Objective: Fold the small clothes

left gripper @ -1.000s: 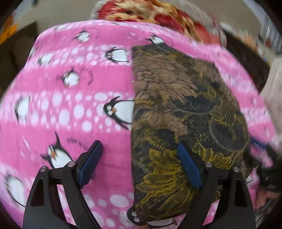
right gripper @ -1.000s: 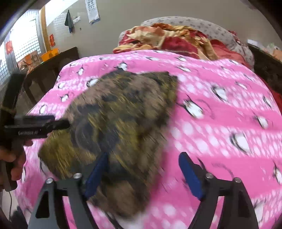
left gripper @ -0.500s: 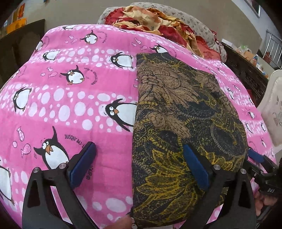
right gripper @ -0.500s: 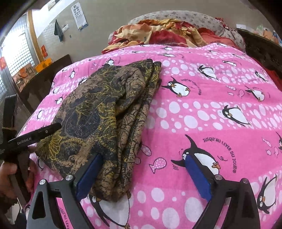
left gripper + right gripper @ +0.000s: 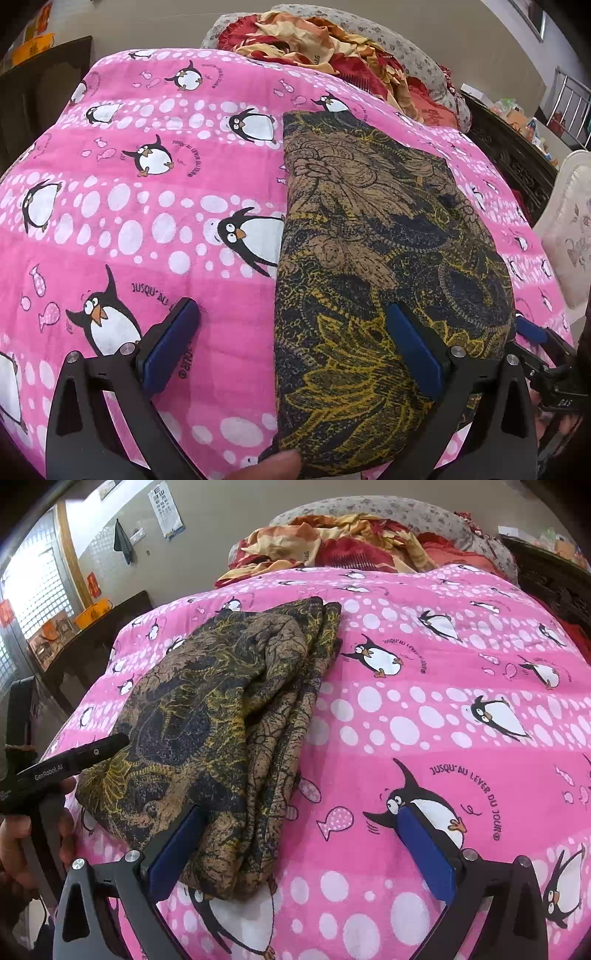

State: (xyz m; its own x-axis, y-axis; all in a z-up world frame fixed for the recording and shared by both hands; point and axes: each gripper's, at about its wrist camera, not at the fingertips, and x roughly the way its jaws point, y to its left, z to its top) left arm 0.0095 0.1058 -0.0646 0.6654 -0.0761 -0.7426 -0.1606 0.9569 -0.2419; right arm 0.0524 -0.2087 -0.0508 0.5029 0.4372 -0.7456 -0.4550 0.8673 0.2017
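A dark brown, black and yellow patterned garment [image 5: 376, 266] lies folded lengthwise on the pink penguin bedspread [image 5: 140, 221]. It also shows in the right wrist view [image 5: 221, 723], with its stacked fold edges facing right. My left gripper [image 5: 291, 339] is open and empty, hovering over the garment's near left edge, its right finger above the cloth. My right gripper [image 5: 299, 845] is open and empty over the garment's near right corner. The left gripper's finger [image 5: 88, 755] shows at the cloth's left side in the right wrist view.
A red and yellow blanket [image 5: 332, 542] and a grey pillow [image 5: 406, 509] are piled at the head of the bed. Dark wooden furniture [image 5: 92, 642] stands to the left. A white chair [image 5: 569, 229] stands by the bed's right side.
Both views have steadied and pulled back slightly from the garment. The cloth has settled flat on the bed. Both grippers stay open.
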